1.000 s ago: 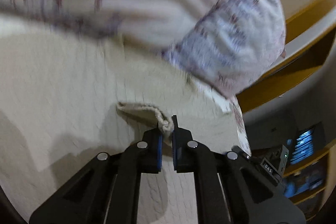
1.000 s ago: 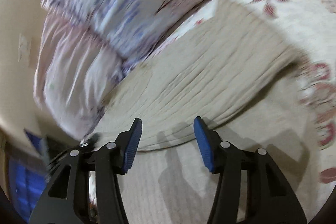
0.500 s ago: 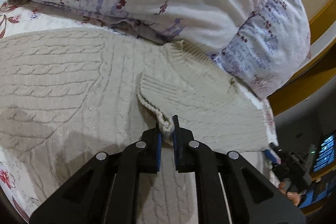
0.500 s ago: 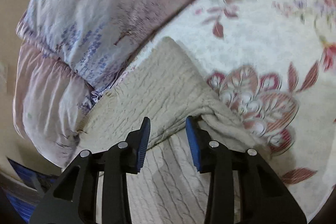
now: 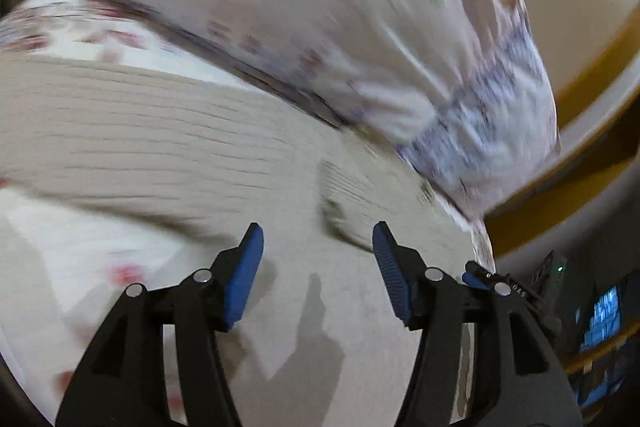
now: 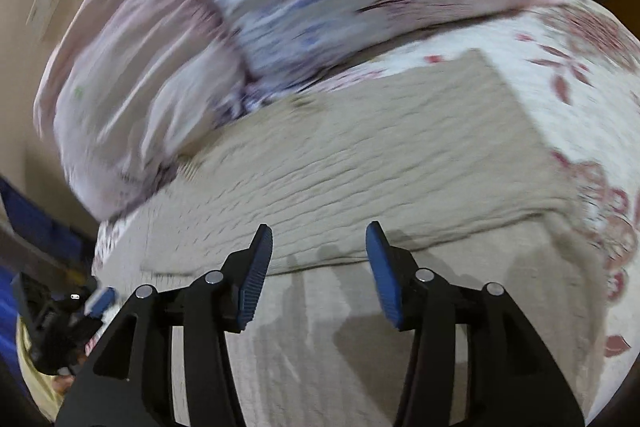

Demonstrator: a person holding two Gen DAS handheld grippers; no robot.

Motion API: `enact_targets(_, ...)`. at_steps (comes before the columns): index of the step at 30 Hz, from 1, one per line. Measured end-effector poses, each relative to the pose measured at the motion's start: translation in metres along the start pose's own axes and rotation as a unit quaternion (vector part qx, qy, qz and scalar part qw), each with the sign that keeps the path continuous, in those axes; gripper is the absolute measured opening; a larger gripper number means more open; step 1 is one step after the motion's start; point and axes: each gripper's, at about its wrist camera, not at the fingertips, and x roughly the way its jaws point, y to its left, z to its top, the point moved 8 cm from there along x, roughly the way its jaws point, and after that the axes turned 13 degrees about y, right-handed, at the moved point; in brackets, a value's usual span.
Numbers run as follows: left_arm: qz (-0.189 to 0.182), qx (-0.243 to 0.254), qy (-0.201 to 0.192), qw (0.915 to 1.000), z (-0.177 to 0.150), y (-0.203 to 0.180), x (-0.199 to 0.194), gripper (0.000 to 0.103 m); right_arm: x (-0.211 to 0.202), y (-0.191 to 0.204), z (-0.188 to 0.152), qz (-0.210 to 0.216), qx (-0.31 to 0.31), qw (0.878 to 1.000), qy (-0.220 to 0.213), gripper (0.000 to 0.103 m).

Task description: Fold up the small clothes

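Blue ribbed pads frame the nearest part of both views: the left gripper [image 5: 318,247] has its jaws opening with nothing pinched between them, only knit lying flat beneath, and the right gripper [image 6: 319,251] is likewise opening over bare fabric, gripping nothing. Under and just beyond them lies the beige cable-knit sweater [image 6: 360,163], spread on the floral bedsheet [image 6: 580,39]. In the right view a folded edge runs across just ahead of the fingertips, one layer lying on top of another, so at least one fold seems to be laid down. In the left view a ribbed flap, probably a cuff or sleeve end [image 5: 360,183], rests on the body of the garment, released. Further folds and a final tidy probably remain, though blur hides detail. Beyond the sweater, touching its far edge, sit the patterned pillows [image 5: 320,27]
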Motion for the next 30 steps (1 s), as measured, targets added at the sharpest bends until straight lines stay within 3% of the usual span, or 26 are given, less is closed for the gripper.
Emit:
enact_targets(5, 0.047, -0.11, -0.053, 0.9914, -0.003, 0.082, -0.055, 0.055, 0.02, 0.028, -0.006, 0.02, -0.026, 0.999, 0.026, 0.053)
enact_targets(8, 0.048, -0.171, -0.071, 0.9816, 0.001, 0.118, -0.067, 0.055, 0.027, 0.035, -0.01, 0.024, -0.034, 0.999, 0.033, 0.054)
enact_targets(14, -0.001, -0.26, -0.108, 0.9595, 0.015, 0.16, -0.077, 0.048, 0.022, 0.029, -0.014, 0.025, -0.028, 0.999, 0.031, 0.055)
enact_targets(17, -0.014, -0.299, -0.128, 0.9455, 0.02, 0.177, -0.083, 0.038, 0.02, 0.023, -0.014, 0.027, -0.022, 0.999, 0.028, 0.057)
enact_targets(20, -0.025, -0.32, -0.133, 0.9378, 0.023, 0.188, -0.084, 0.024, 0.02, 0.02, -0.015, 0.029, -0.022, 0.999, 0.03, 0.057)
enact_targets(23, -0.037, -0.318, -0.126, 0.9391, 0.027, 0.186, -0.08, 0.008, 0.02, 0.018, -0.017, 0.031, -0.023, 0.999, 0.031, 0.057)
enact_targets(26, -0.041, -0.295, -0.146, 0.9433, 0.038, 0.166, -0.085, 0.008, 0.017, 0.014, -0.015, 0.026, -0.024, 0.999, 0.024, 0.057)
enact_targets(30, -0.05, -0.243, -0.161, 0.9552, 0.06, 0.123, -0.091, 0.007, 0.01, 0.009, -0.01, 0.015, -0.025, 1.0, 0.01, 0.057)
